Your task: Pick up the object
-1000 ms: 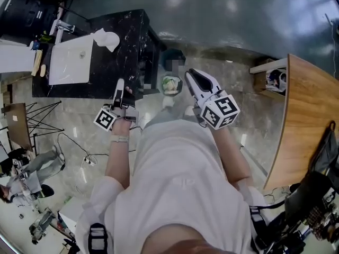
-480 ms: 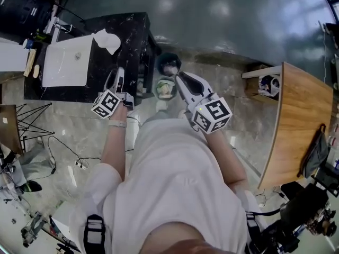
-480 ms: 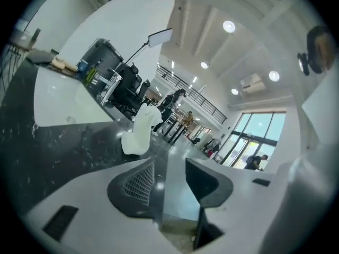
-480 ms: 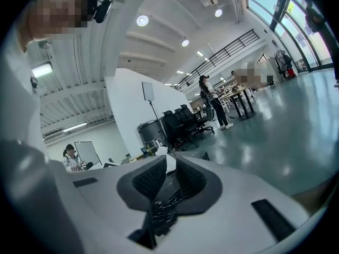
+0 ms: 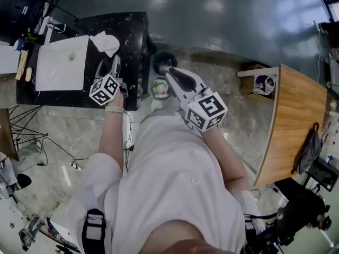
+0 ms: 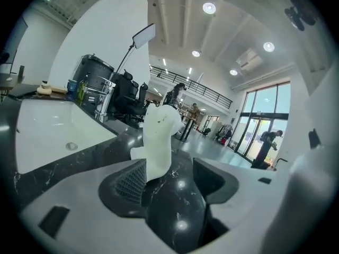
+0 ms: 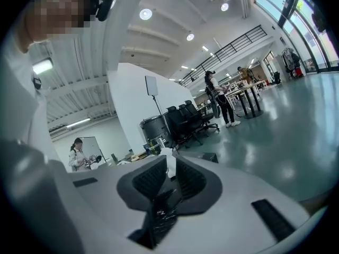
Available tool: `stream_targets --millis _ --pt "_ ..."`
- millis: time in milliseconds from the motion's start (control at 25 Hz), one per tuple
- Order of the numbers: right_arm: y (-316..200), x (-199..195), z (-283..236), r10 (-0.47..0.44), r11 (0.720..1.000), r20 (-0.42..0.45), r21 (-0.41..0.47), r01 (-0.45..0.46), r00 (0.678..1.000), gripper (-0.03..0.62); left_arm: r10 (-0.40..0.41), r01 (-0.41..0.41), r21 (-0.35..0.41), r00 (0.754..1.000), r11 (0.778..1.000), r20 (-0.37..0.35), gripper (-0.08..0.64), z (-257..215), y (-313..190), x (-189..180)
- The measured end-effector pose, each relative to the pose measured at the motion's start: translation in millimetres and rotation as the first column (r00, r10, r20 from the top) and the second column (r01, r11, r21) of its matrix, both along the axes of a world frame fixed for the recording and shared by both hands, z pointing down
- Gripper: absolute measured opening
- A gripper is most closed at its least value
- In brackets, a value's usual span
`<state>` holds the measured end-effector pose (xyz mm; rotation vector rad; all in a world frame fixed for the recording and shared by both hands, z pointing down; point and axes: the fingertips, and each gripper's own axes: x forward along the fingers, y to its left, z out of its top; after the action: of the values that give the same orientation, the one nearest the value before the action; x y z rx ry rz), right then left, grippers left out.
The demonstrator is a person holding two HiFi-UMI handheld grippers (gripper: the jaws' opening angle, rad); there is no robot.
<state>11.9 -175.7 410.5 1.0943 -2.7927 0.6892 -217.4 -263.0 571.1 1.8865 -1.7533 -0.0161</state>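
White, crumpled object (image 6: 159, 136) stands on the black marble bench (image 5: 132, 30), beside the sink (image 5: 63, 62). Its upright stance shows only in the left gripper view.

Left gripper (image 5: 108, 62): released, jaws just opening, object at their mouth, unpressed.

Right gripper (image 7: 170, 168): narrowly parted, empty.

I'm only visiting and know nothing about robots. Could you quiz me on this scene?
1. The white object lies on: A) the black counter, B) the wooden table, C) the floor.
2. True or false: the left gripper is clamped on the white object.
3. What colour is the sink set into that counter?
Key: 1. A. 2. False: its jaws have just been opening; nothing is between them, and the object stands just ahead. 3. White.
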Motion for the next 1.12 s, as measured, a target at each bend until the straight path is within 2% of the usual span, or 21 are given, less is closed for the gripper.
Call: stream_targets --millis 360,800,1120 --pt "-8 -33 9 -0.027 0.999 -0.031 -0.025 0.027 0.999 0.067 -0.013 0.014 -0.017 0.998 1.0 0.054 0.321 11 -38 -13" --pt "-13 -25 18 0.027 0.999 -0.076 -0.04 -0.03 0.997 0.067 -0.04 0.04 0.005 0.995 0.999 0.092 0.341 9 -83 -20" --pt "-16 -17 23 0.067 0.996 -0.086 -0.048 -0.071 0.994 0.067 -0.054 0.056 -0.02 0.993 0.998 0.102 0.341 20 -101 -27"
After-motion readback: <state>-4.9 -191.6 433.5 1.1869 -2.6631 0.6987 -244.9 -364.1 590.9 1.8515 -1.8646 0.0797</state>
